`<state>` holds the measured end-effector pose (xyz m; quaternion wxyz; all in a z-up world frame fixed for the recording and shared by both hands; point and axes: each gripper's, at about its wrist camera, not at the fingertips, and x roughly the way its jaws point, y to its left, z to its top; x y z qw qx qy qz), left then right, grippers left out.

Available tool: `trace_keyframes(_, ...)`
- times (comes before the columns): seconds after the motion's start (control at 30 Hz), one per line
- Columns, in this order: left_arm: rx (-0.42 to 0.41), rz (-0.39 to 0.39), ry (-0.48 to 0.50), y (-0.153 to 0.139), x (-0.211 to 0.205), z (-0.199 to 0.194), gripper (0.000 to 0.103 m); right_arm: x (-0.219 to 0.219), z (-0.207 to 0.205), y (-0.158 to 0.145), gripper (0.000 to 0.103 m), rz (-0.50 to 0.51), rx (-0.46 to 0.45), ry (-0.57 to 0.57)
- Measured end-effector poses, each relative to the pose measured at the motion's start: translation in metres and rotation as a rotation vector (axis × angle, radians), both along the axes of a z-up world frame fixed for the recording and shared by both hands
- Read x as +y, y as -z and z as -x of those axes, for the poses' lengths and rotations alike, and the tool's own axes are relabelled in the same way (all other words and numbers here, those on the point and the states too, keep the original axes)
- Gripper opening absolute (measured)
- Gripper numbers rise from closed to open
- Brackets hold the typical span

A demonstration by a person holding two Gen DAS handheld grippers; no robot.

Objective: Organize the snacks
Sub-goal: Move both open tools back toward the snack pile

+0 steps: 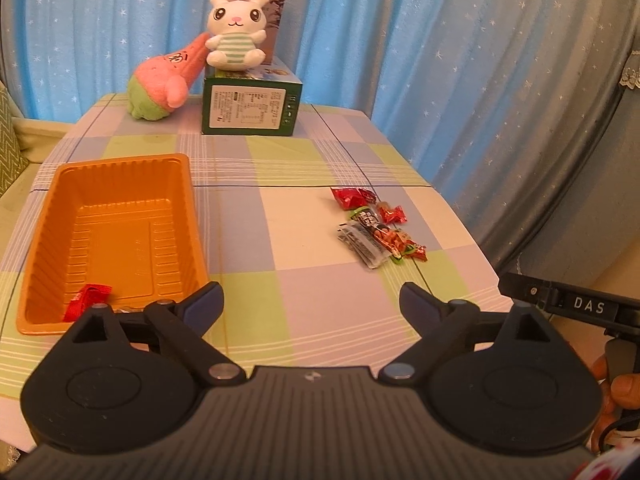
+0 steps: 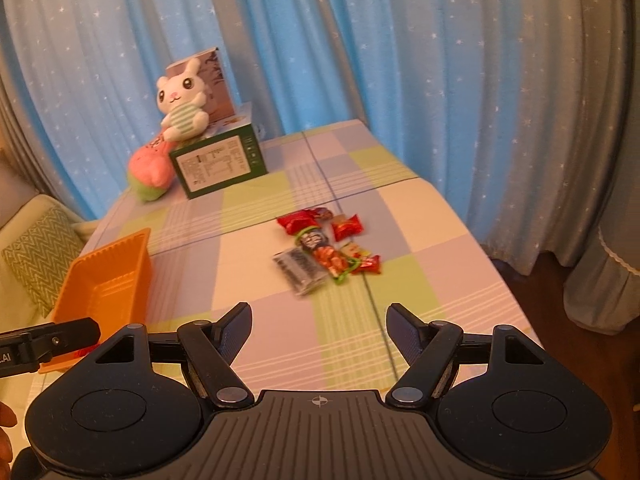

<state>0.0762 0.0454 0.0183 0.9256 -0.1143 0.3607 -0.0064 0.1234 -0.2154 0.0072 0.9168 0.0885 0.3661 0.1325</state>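
A: We are holding the left gripper [image 1: 311,300] wide open, gripping nothing, beside the orange tray [image 1: 48,216], which is holding one red candy [image 1: 86,300].

B: We are holding the right gripper [image 2: 319,322] wide open and empty; the snack pile [image 2: 324,252] is lying at 12 o'clock on the checked tablecloth [image 2: 420,216].

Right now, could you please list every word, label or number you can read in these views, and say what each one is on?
"DAS": on the black bar of the right tool, seen from the left wrist.
".AI": on the black bar of the left tool, cut off at the frame edge.
Green box label: too small to read.
Snack wrappers: blurred, unreadable.
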Motion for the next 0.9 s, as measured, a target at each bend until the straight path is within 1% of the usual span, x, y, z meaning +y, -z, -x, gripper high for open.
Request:
trace_keyframes(0.3, -0.004, -0.008, 0.01, 0.004, -0.015, -0.012, 0.099, -0.021, -0.008, -0.001, 0.074, 0.033, -0.01, 0.026)
trace_keyframes(0.47, 0.004, -0.006, 0.019, 0.01, -0.021, -0.025, 0.099, -0.028, -0.023, 0.006, 0.074, 0.055, -0.01, 0.025)
trace_keyframes(0.7, 0.023, -0.008, 0.005, 0.028, -0.03, -0.057, 0.099, -0.033, -0.057, 0.035, 0.074, 0.098, -0.021, -0.043)
trace_keyframes(0.9, 0.073, 0.001, 0.013, 0.058, -0.039, -0.096, 0.099, -0.032, -0.094, 0.07, 0.074, 0.162, -0.032, -0.132)
